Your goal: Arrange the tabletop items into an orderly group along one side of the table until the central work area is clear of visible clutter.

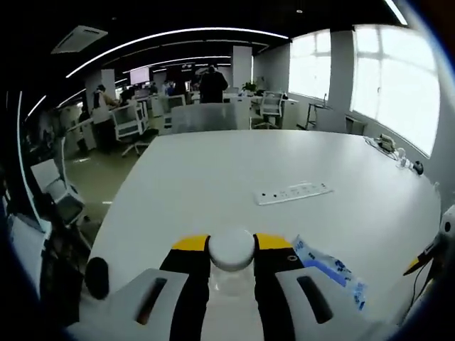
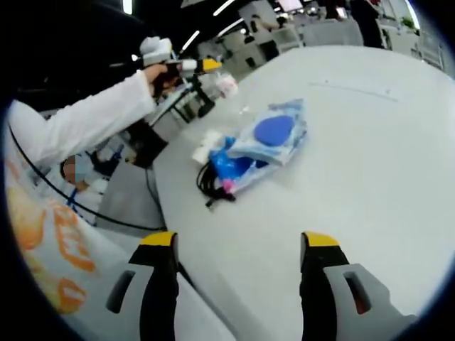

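Left gripper view: jaws grip bottle (image 1: 231, 250) (power strip (image 1: 293, 192) beyond); right jaws apart.

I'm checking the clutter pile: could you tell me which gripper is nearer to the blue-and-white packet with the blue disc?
Left, probably. The left gripper, shut on a white-capped bottle, hovers just beyond the packet. The right gripper is open, with bare table between.

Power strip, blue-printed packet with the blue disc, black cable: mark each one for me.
power strip (image 1: 293, 192), left gripper view, middle of its white top face.
blue-printed packet (image 2: 274, 131), right gripper view, on the blue disc at its centre.
black cable (image 2: 207, 181), right gripper view, on the coiled loop beside the packets.
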Motion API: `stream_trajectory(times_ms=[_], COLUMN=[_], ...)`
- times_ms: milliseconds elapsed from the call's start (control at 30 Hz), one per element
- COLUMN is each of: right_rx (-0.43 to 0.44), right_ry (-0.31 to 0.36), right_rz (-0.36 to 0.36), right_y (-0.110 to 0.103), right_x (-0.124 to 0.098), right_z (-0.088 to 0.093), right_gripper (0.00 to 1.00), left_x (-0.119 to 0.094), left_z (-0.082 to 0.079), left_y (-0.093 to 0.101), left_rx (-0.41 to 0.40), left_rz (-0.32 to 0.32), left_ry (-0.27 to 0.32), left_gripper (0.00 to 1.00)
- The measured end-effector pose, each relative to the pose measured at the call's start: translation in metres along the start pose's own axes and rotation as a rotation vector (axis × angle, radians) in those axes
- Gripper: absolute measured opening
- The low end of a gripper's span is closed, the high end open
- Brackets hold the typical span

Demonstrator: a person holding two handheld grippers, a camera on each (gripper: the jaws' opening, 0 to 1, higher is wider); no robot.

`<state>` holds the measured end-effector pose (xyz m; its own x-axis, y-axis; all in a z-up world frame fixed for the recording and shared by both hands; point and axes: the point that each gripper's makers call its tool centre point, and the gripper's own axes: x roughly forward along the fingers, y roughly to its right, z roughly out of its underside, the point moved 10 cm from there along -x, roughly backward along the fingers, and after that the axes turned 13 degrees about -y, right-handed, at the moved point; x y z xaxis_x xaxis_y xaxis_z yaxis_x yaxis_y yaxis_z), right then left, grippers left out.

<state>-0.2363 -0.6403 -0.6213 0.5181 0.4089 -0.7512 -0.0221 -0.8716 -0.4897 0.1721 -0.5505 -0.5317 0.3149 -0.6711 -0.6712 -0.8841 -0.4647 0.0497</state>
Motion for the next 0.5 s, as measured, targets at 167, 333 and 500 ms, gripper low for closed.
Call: stream_trajectory(times_ms=[167, 333, 500], right_rx=[-0.002, 0.015, 0.025], right_ry=[-0.002, 0.004, 0.002], right_rz=[0.004, 0.01, 0.013], right_y=[0.0, 0.002, 0.003], right_x=[-0.001, -0.002, -0.002], right_z=[-0.002, -0.002, -0.001], right_gripper=[0.69, 0.69, 0.69], left_x=[0.008, 0.023, 0.032], left_z=[-0.016, -0.018, -0.011], left_y=[0.002, 0.0, 0.001], left_rx=[0.037, 0.042, 0.042], left_rz=[-0.002, 0.019, 0.032], left_ry=[0.003, -0.023, -0.063], left_gripper=[0.21, 0.21, 0.21])
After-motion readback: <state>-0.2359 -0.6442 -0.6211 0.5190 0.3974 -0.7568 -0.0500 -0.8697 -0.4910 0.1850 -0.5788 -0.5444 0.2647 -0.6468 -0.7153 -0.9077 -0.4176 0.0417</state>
